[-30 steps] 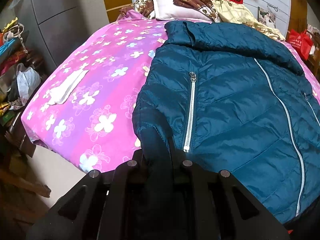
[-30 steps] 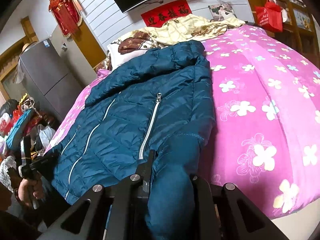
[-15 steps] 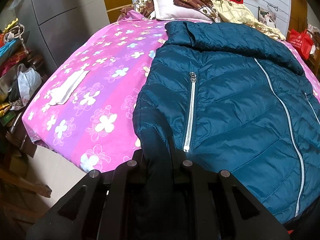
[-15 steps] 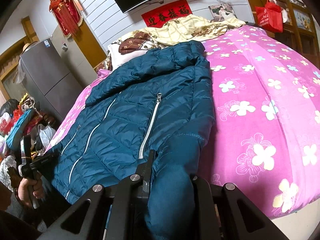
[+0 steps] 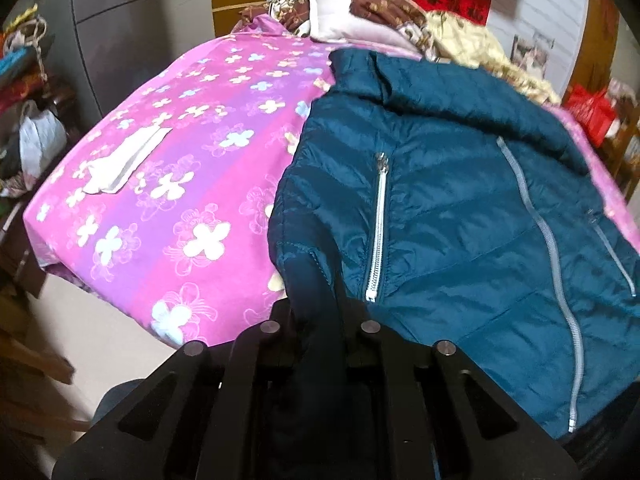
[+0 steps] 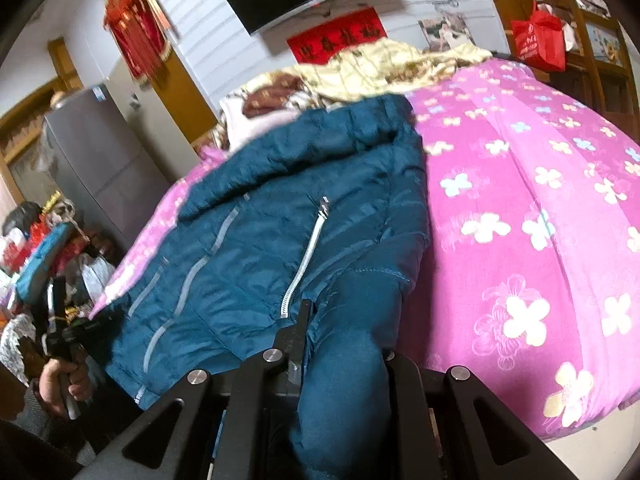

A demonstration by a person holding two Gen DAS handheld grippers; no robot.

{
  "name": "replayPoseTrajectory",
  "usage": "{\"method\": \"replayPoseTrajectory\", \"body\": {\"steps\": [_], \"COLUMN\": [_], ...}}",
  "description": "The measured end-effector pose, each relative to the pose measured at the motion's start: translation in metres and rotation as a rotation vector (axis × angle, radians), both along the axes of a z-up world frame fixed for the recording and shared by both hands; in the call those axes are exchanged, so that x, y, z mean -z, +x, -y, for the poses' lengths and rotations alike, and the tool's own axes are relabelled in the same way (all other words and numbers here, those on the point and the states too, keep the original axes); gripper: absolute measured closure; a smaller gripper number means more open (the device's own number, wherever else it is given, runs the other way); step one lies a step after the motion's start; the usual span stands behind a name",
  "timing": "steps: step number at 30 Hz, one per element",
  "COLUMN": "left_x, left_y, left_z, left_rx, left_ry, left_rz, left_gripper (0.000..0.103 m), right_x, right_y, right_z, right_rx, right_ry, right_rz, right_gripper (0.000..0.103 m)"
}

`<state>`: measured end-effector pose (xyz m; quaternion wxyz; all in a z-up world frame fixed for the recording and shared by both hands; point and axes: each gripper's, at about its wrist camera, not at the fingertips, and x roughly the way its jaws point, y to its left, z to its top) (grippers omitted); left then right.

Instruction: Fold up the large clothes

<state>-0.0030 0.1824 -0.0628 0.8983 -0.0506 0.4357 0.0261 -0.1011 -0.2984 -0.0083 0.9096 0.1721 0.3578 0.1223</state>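
A dark teal quilted jacket (image 5: pixel 460 200) with silver zips lies front up on a pink flowered bed (image 5: pixel 180 184). It also shows in the right wrist view (image 6: pixel 280 216). My left gripper (image 5: pixel 316 312) is shut on the jacket's left sleeve cuff (image 5: pixel 308 280) at the bed's near edge. My right gripper (image 6: pixel 340 336) is shut on the other sleeve cuff (image 6: pixel 360 308), which hangs down between the fingers. The fingertips are hidden by the fabric. The other hand with its gripper (image 6: pixel 60 340) shows at the lower left of the right wrist view.
A folded white cloth (image 5: pixel 124 160) lies on the bed left of the jacket. Pillows and bedding (image 5: pixel 380 20) are piled at the head. A grey cabinet (image 5: pixel 120 28) and clutter (image 5: pixel 28 120) stand left. A red bag (image 6: pixel 538 40) hangs at the right.
Both grippers have lifted and tilted, pulling the sleeve cuffs up a little. Both views are now blurred by motion. The jacket body stays on the bed.
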Motion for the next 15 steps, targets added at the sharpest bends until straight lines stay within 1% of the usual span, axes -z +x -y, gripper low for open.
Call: {"method": "replayPoseTrajectory", "body": {"steps": [2,4,7,10,14,15], "left_x": [-0.011,-0.026,-0.039,-0.050,-0.073,-0.081], "left_y": [-0.006,-0.015,-0.031,-0.048,-0.071,-0.079], "left_z": [-0.004,-0.010,-0.019,-0.026,-0.034,-0.037], "left_rx": [0.009,0.019,0.012,-0.011,-0.033,-0.047], "left_ry": [-0.022,-0.071,-0.151,-0.189,-0.209,-0.228], "left_rz": [0.025,0.068,0.095,0.132,0.225,0.252], "left_gripper": [0.095,0.096,0.096,0.096,0.096,0.096], "right_x": [-0.012,-0.020,-0.031,-0.044,-0.061,-0.066], "right_y": [-0.008,-0.013,-0.022,-0.032,-0.051,-0.057], "right_z": [-0.002,-0.003,-0.002,0.001,0.001,0.001], "right_rx": [-0.007,-0.007,0.014,0.017,0.001,-0.007], "right_ry": [-0.015,-0.019,-0.014,0.008,0.022,0.025], "right_rz": [0.059,0.090,0.128,0.160,0.206,0.220], "right_gripper": [0.091,0.091,0.091,0.091,0.091,0.091]}}
